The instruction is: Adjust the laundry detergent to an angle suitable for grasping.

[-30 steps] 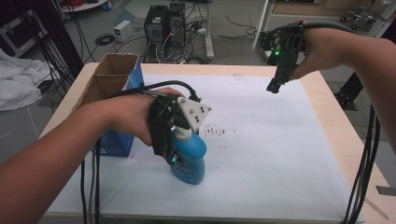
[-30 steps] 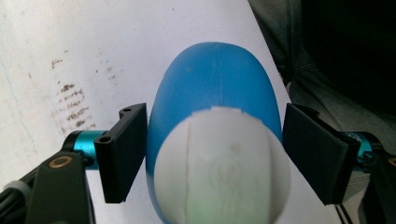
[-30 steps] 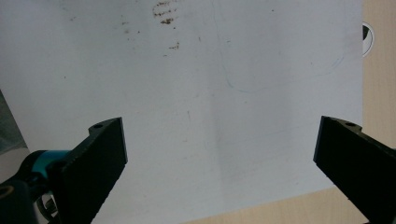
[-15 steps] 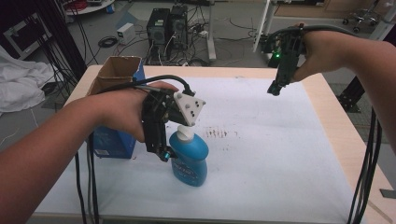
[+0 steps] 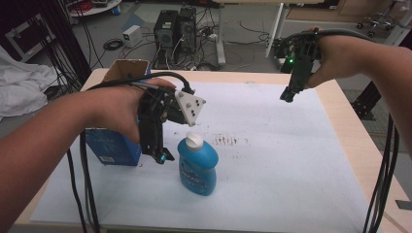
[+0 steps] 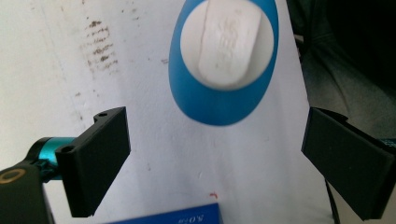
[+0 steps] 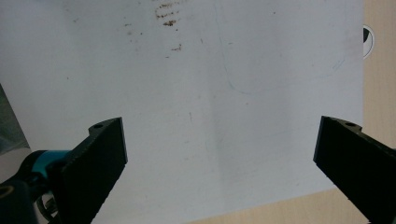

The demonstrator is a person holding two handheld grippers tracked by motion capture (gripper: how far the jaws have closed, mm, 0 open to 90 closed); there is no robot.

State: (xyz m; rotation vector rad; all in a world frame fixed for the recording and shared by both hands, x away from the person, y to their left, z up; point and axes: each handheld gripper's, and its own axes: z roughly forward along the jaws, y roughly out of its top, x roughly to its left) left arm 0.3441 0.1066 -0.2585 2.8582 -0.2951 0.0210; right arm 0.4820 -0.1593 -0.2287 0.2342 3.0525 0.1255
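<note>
A blue bottle (image 5: 197, 165) with a white flip cap stands upright on the white sheet (image 5: 291, 160). My left gripper (image 5: 163, 156) hangs just to its left, pointing down, apart from it. Its jaws have just been opening and nothing is between them. In the left gripper view the bottle (image 6: 224, 100) is seen from above, beyond the wide-open left gripper (image 6: 217, 158). My right gripper (image 5: 287, 95) is held up over the sheet's back right. In the right gripper view the right gripper (image 7: 219, 158) is open over bare paper.
A blue cardboard box (image 5: 114, 145) with an open top stands at the table's left, right behind my left hand; its edge (image 6: 177, 217) lies under the jaws. Brown stains (image 5: 231, 141) mark the sheet. Wooden table edge (image 5: 352, 131) at right; computers and cables on the floor beyond.
The left gripper has let go of the bottle's top, opened, and lifted up and to the left. The bottle now stands free. The right gripper has not moved.
</note>
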